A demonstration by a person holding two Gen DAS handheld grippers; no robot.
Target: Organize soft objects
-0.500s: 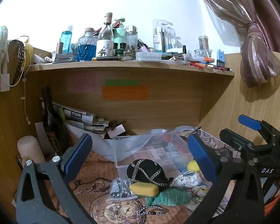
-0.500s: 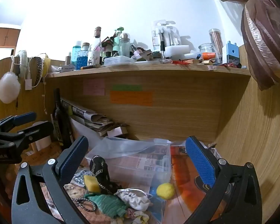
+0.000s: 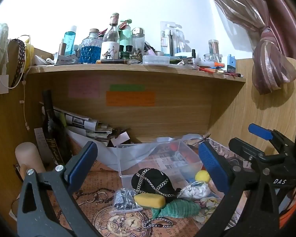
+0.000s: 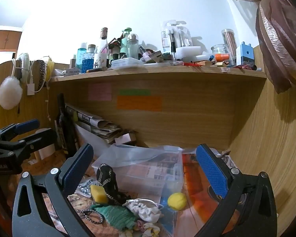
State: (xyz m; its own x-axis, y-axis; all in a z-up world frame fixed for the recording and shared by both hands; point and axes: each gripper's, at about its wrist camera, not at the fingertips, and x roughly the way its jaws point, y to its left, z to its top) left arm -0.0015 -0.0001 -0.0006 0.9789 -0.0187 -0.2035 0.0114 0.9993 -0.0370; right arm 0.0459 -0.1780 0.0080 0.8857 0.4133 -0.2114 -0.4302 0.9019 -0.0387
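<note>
Setting: home bedroom desk nook | Evidence: wooden shelf (image 3: 136, 70) crowded with toiletry bottles (image 3: 89, 48) | tied-back curtain (image 3: 270, 63) | sticky notes (image 3: 130, 98)

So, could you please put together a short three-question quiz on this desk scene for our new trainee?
1. True or false: the left hand-held gripper is shut on the yellow sponge.
2. Which item lies nearest the right hand-held gripper's right finger: A) yellow ball, B) green knitted piece, C) black chained pouch?
3. Fill in: the clear plastic box holds ___ soft items.

Key: 1 false; 2 A; 3 no.
</note>
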